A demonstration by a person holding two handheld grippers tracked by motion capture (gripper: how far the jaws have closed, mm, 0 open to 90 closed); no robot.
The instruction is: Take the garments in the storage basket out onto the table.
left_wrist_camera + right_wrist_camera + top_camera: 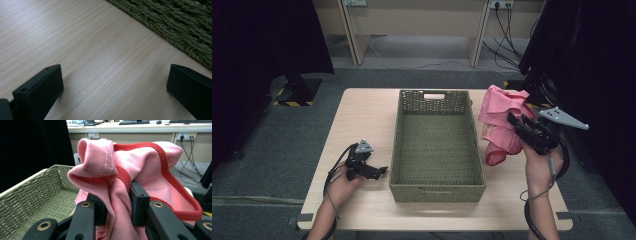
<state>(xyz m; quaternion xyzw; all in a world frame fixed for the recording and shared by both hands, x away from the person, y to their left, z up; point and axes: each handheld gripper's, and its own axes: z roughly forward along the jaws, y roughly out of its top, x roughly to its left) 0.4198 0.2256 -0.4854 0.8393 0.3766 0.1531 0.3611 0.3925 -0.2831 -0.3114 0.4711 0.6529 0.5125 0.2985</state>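
Note:
A pink cloth with red trim (499,120) hangs bunched to the right of the green woven basket (437,186), with my right gripper (513,121) shut on it. In the right gripper view the pink cloth (140,167) is pinched between the two black jaws and piles up above my right gripper (117,205). At the table's left, my left gripper (379,170) rests low, pointing toward the basket's left wall. Its jaws stand wide apart over bare wood in the left gripper view, so my left gripper (115,82) is open and holds nothing.
The light wooden table (362,120) carries the basket in its middle; the basket wall (175,25) lies just ahead of the left jaws. Dark curtains hang left and right, and desks with cables (507,35) stand beyond the table.

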